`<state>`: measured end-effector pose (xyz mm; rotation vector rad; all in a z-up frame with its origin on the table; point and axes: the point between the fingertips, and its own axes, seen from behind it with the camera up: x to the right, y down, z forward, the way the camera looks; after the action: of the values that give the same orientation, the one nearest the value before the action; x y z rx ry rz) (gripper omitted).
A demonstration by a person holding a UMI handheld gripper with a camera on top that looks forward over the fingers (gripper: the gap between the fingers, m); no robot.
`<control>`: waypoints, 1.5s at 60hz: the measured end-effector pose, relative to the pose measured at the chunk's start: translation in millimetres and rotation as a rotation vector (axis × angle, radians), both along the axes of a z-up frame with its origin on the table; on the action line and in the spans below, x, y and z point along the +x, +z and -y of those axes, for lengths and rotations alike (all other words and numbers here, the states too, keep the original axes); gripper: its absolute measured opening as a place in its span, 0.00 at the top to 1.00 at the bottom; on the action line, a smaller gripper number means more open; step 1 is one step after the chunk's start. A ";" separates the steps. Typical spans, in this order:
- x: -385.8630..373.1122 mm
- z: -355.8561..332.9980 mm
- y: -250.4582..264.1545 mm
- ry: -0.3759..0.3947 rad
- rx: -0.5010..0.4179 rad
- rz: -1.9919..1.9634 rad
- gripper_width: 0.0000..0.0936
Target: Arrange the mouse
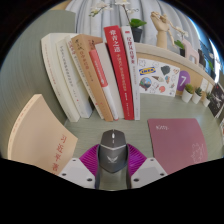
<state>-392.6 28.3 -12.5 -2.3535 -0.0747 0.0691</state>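
Note:
A dark grey mouse [112, 148] with a scroll wheel sits between my gripper's [112, 163] two fingers, its nose pointing away toward the books. Both magenta pads [90, 157] press against its sides, so the gripper is shut on the mouse. The rear of the mouse is hidden by the gripper body. It hangs just above the grey-green desk [40, 100].
A row of upright books [95, 75] stands just beyond the mouse. A tan notebook [45, 148] lies to the left, a pink mouse pad [180, 148] to the right. A shelf with small boxes and cards [165, 75] runs behind at the right.

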 end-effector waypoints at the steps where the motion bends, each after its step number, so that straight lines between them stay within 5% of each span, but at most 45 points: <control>1: -0.4 0.4 -0.2 0.005 -0.002 0.000 0.62; 16: 4.0 6.8 18.6 0.074 -0.023 -0.027 0.68; 28: 41.3 15.9 146.2 0.162 0.131 0.003 0.68; 38: 118.3 15.4 258.8 0.102 0.309 0.016 0.67; 47: 193.5 15.2 297.7 0.050 0.390 0.081 0.67; 57: 248.3 11.8 229.6 -0.024 0.291 0.077 0.67; 75: 232.0 -0.6 48.3 0.010 0.035 0.036 0.66; 90: 229.1 4.1 0.3 0.002 -0.035 0.016 0.62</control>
<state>-163.5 24.2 -12.2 -2.3895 -0.0848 0.0532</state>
